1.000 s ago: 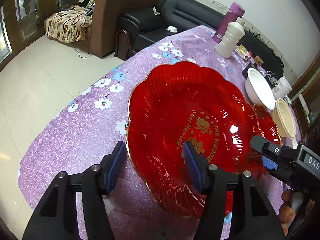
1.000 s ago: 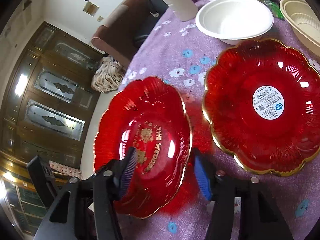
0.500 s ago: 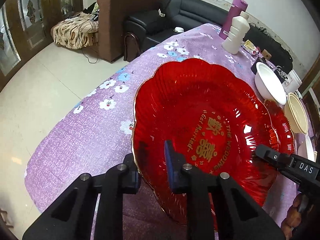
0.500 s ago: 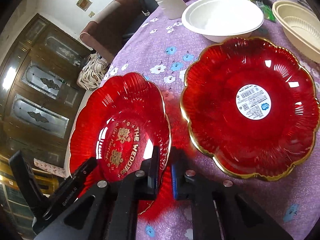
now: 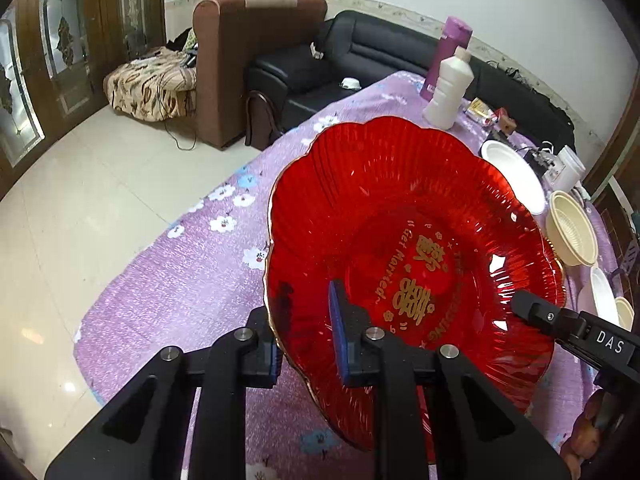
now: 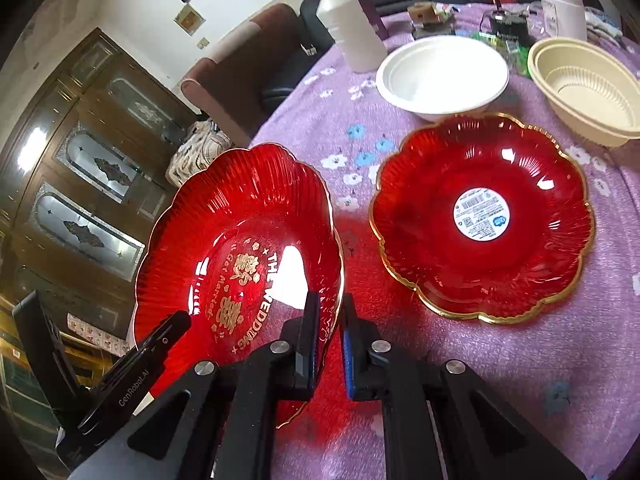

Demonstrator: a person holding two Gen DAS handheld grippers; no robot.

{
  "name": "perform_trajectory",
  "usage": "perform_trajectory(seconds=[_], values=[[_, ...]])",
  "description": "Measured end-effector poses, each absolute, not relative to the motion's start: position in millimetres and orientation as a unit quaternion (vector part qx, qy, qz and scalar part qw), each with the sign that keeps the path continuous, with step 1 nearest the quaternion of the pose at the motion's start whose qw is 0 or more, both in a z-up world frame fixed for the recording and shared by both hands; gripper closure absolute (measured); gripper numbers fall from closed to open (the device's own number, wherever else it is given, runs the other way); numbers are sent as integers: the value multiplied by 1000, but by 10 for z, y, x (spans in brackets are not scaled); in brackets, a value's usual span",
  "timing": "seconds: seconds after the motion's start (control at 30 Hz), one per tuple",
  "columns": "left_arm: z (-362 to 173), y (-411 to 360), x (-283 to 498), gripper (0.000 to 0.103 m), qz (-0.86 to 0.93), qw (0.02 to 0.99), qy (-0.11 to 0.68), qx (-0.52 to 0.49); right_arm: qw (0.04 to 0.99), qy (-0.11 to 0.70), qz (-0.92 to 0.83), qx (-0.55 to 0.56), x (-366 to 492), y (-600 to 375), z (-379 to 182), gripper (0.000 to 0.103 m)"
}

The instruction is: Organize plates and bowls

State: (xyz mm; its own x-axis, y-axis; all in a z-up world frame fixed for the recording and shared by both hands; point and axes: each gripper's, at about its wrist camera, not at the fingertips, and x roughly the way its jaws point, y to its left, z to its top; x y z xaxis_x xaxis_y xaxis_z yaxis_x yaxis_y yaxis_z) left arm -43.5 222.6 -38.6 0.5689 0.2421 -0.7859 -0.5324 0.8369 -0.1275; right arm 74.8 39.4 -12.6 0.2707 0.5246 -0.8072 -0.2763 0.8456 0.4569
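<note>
Red scalloped glass plate with gold lettering (image 5: 400, 240): held tilted above the purple floral tablecloth (image 5: 180, 280), its rim clamped on opposite sides by the left gripper (image 5: 308, 332) and right gripper (image 6: 329, 340). Second red gold-rimmed plate with a round sticker (image 6: 484, 220): lying flat beside it. White bowl (image 6: 440, 76) and cream ribbed bowl (image 6: 588, 88): set beyond.

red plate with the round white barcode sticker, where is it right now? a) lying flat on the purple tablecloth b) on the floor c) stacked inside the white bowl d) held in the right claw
a: the red plate with the sticker lies flat on the purple tablecloth, untouched, while both claws grip the other red plate with gold lettering.
</note>
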Motion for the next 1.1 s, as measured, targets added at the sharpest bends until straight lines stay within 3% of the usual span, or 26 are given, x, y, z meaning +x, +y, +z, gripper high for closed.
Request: perform_trajectory(seconds=[0.5, 1.1], values=[[-122, 2148, -667, 85, 224, 885, 373, -166, 809, 508, 272, 115, 521, 323, 222, 94], [-321, 2190, -629, 85, 226, 873, 395, -173, 799, 527, 266, 114, 603, 372, -21, 94]])
